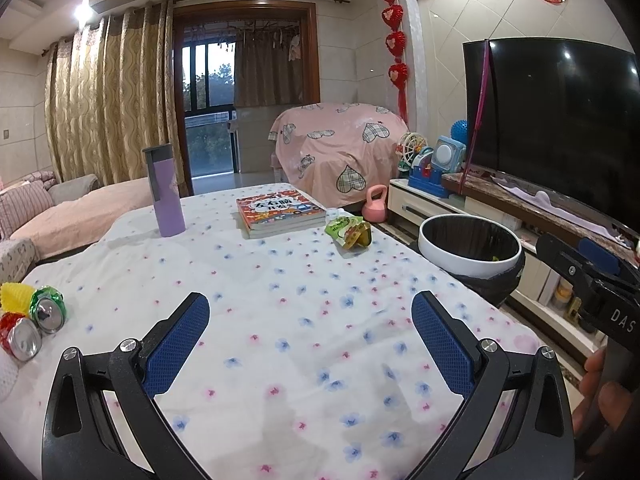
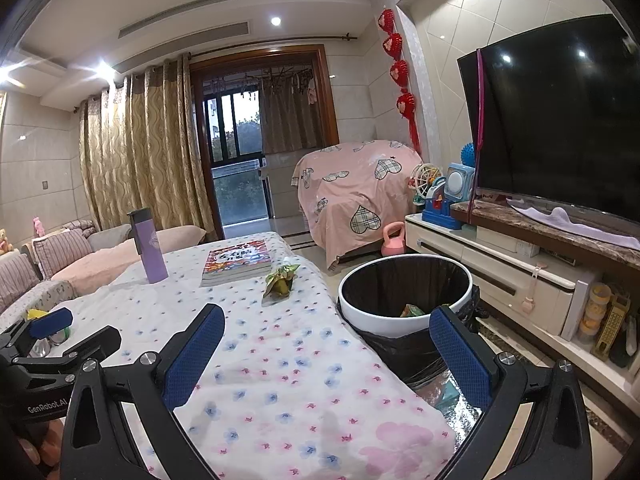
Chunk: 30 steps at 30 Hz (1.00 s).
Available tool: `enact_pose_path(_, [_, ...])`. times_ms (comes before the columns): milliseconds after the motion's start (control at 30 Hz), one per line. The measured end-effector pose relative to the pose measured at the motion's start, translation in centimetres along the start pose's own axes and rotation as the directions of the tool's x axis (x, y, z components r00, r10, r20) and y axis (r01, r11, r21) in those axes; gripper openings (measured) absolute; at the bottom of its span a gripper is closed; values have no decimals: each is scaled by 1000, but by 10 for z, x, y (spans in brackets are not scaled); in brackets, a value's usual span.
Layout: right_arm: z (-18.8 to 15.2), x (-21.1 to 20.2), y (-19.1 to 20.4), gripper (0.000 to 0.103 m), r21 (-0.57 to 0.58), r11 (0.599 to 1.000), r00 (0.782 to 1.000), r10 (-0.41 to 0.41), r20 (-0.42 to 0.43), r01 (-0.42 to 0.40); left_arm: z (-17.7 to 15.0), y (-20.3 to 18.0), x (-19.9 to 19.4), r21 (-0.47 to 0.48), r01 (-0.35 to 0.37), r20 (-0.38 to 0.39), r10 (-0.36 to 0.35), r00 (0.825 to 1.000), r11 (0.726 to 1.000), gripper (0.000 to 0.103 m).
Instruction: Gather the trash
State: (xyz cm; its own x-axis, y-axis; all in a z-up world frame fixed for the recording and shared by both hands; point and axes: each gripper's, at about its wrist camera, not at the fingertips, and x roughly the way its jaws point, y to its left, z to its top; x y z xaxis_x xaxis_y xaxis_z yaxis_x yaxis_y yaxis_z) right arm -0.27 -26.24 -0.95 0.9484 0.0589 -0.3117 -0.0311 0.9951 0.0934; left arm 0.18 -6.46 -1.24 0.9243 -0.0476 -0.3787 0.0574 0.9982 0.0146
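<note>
cans (image 1: 36, 322): 2 | wrapper (image 1: 349, 232): 1 | bin (image 1: 468, 258): 1 | both grippers' fingers (image 1: 180, 344) wide, empty

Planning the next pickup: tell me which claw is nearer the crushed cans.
Left. The left claw hovers just right of the crushed cans; the right claw is farther right, by the trash bin.

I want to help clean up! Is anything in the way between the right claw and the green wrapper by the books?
Nothing visible blocks it. Only bare flowered tablecloth lies between the open right claw and the green wrapper. The books sit beyond it, and the bin stands off to the right.
</note>
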Motion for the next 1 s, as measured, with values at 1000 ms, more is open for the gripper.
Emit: enact_pose_path(1000, [-6,1,10,103,6,1000,1000,1,-17,-1,-3,7,9,-6,18,-30,-19,999,1000,103])
